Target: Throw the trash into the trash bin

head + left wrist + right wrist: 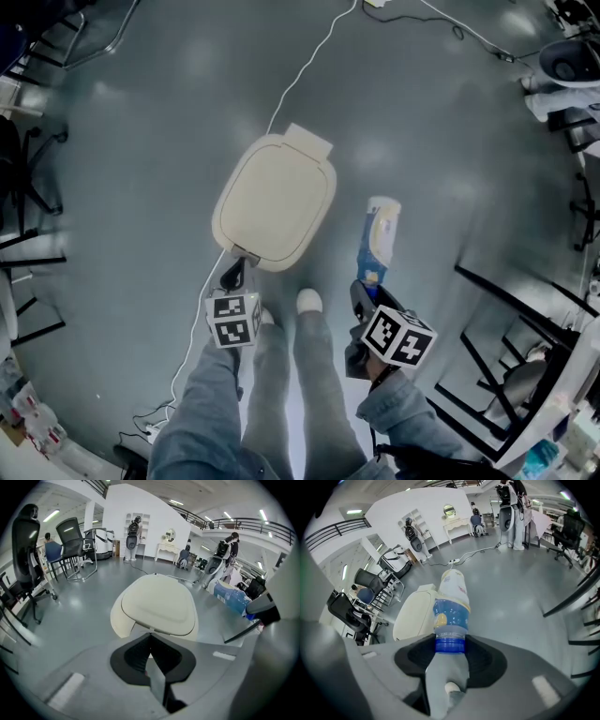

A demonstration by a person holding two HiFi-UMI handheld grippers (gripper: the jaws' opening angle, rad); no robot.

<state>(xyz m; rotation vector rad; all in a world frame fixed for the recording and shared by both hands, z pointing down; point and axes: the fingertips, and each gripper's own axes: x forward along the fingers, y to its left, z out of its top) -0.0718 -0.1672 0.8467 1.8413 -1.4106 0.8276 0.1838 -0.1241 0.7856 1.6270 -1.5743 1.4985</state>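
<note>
**Bin lid shut; bottle in right claw**

Head view: the cream trash bin (pixel 274 199) stands on the grey floor (pixel 422 112) with its lid down. The right gripper (pixel 365 287) is clamped on the cap end of a blue-labelled plastic bottle (pixel 380 234). The bottle is held at 3 o'clock of the bin, beside it and not over it.

Right gripper view: the jaws press on the bottle's neck, and the bin shows at 10 o'clock behind it.

The left gripper (pixel 233 275) sits at the bin's 7 o'clock edge, just beside a small tab on the rim; contact cannot be told. Left gripper view: jaws together, nothing between them.

A white cable (pixel 300 70) runs in from 12 o'clock. A white shoe (pixel 309 300) shows at 6 o'clock.
</note>
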